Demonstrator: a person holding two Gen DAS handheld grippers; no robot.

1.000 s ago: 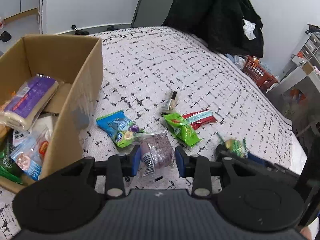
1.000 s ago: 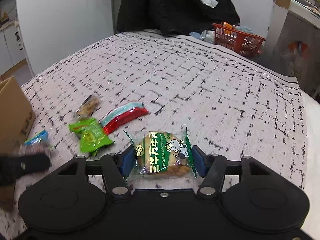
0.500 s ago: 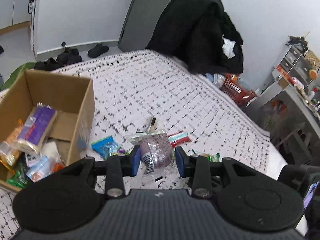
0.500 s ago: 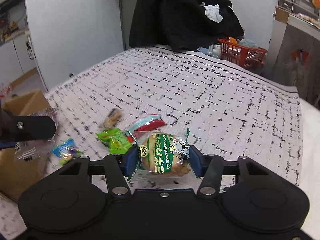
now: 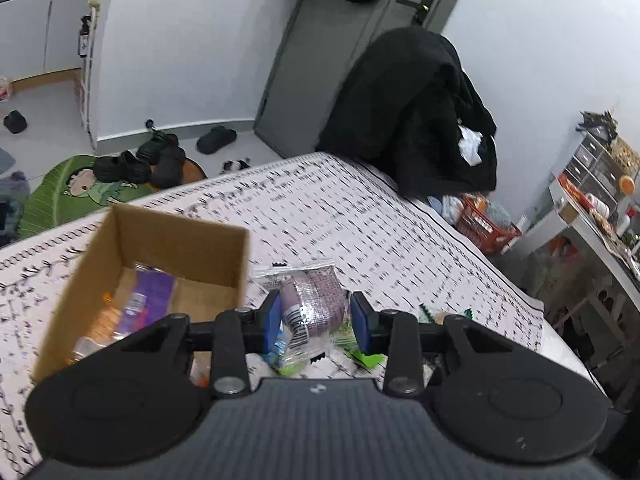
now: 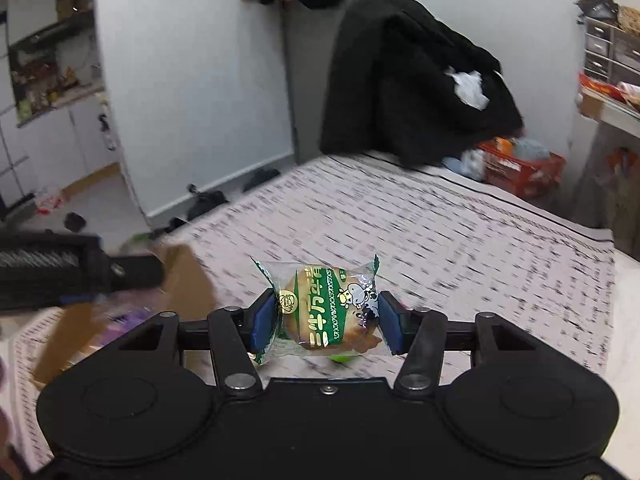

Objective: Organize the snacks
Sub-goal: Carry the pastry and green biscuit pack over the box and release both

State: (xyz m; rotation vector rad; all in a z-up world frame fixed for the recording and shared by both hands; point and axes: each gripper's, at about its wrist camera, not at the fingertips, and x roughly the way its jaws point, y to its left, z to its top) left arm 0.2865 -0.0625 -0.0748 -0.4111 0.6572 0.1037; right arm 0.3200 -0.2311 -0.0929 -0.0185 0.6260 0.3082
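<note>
My left gripper (image 5: 316,318) is shut on a purple-brown snack in clear wrap (image 5: 312,300), held high above the patterned bed (image 5: 360,216). The open cardboard box (image 5: 168,240) lies below and to the left, with a purple packet (image 5: 150,294) and other snacks inside. My right gripper (image 6: 326,322) is shut on a green-labelled bun packet (image 6: 324,308), also raised above the bed. The left gripper's body (image 6: 60,272) shows at the left of the right wrist view, over the blurred box (image 6: 188,280). Green snack packets (image 5: 360,354) lie on the bed under the left gripper, partly hidden.
A black coat (image 5: 416,112) hangs over the far end of the bed. A red basket (image 5: 484,224) stands on the floor at the right, beside a shelf unit (image 5: 592,184). Shoes (image 5: 160,160) and a green mat (image 5: 68,196) lie on the floor to the left.
Both grippers have risen well above the bed with their snacks. The left one has moved towards the box; the loose snacks have slipped under it.
</note>
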